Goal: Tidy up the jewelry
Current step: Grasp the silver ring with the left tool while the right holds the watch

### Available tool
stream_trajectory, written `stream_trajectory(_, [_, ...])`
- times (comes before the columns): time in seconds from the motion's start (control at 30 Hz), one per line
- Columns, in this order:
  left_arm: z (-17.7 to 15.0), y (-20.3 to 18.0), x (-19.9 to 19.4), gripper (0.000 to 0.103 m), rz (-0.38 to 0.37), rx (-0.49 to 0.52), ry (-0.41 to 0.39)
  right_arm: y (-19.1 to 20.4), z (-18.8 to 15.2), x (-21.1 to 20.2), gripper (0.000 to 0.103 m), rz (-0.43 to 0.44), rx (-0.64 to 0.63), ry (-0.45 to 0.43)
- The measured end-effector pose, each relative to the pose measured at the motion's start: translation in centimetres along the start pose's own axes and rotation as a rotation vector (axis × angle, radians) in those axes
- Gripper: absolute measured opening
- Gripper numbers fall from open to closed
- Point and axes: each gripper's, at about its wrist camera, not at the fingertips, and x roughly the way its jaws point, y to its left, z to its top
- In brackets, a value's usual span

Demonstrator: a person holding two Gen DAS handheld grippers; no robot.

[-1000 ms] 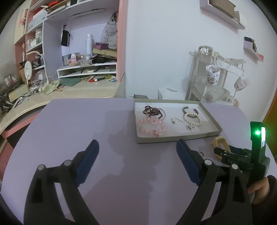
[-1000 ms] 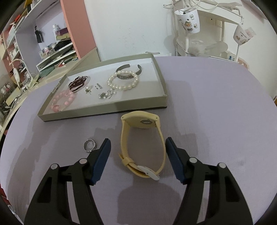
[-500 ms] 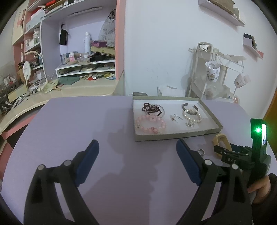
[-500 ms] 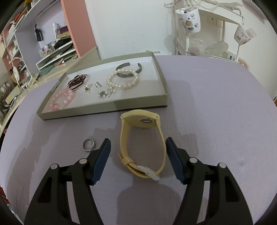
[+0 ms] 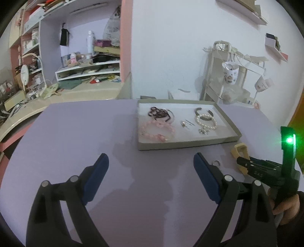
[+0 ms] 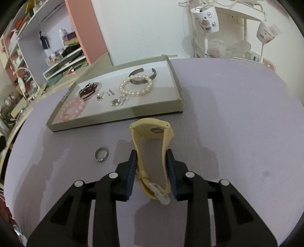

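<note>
Parts of the scene escape me: from the left wrist I see only a corner of the yellow watch (image 5: 239, 151) past the right tongs, and the small silver pieces in the middle of the tray (image 6: 117, 112) are too fine to name. The watch buckle sits low between my right pads, partly covered by them.

Lavender cloth covers the table (image 6: 237, 133). The shallow grey tray lies on it, holding a pink bead bracelet (image 6: 73, 109), a dark bead bracelet (image 6: 87, 91), a pearl bracelet (image 6: 135, 87) and a metal cuff (image 6: 142, 73). A silver ring (image 6: 102, 154) lies on the cloth just left of the watch. Behind stand cluttered pink shelves (image 5: 34, 47) and a white rack hung with mugs (image 6: 206, 18).

My right gripper (image 6: 152, 163) has just been closing; a second ago its jaws stood wide on either side of the watch strap, and now the pads press on the strap from both sides, with the watch lying just in front of the tray. My left gripper (image 5: 151, 169) hangs spread wide over bare cloth, nothing between its jaws.
</note>
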Motion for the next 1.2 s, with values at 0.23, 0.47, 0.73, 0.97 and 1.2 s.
stream_trajectory(0.23, [-1.5,-5.4,3.9,0.091,-0.049,0.045,0.071,-2.2,-0.7,-3.2,0.031,0.04,0.056,-0.039])
stream_trajectory(0.47, [-3.2,-11.4,8.3,0.083,-0.019,0.111,0.133,-4.6,-0.7,-5.3,0.031,0.08,0.1,-0.058])
stream_trajectory(0.73, [-3.1,-13.8,11.4,0.067,0.014,0.078,0.213,-5.1,-0.5,-6.1,0.031,0.134,0.105,-0.07])
stream_trajectory(0.97, [-2.6,-14.6,11.6,0.028,0.023,0.07,0.2,-4.9,-0.4,-5.9,0.032,0.168,0.112,-0.06])
stream_trajectory(1.2, [-2.5,-14.4,11.6,0.022,0.014,0.065,0.196,-4.6,-0.5,-5.8,0.032,0.182,0.11,-0.052])
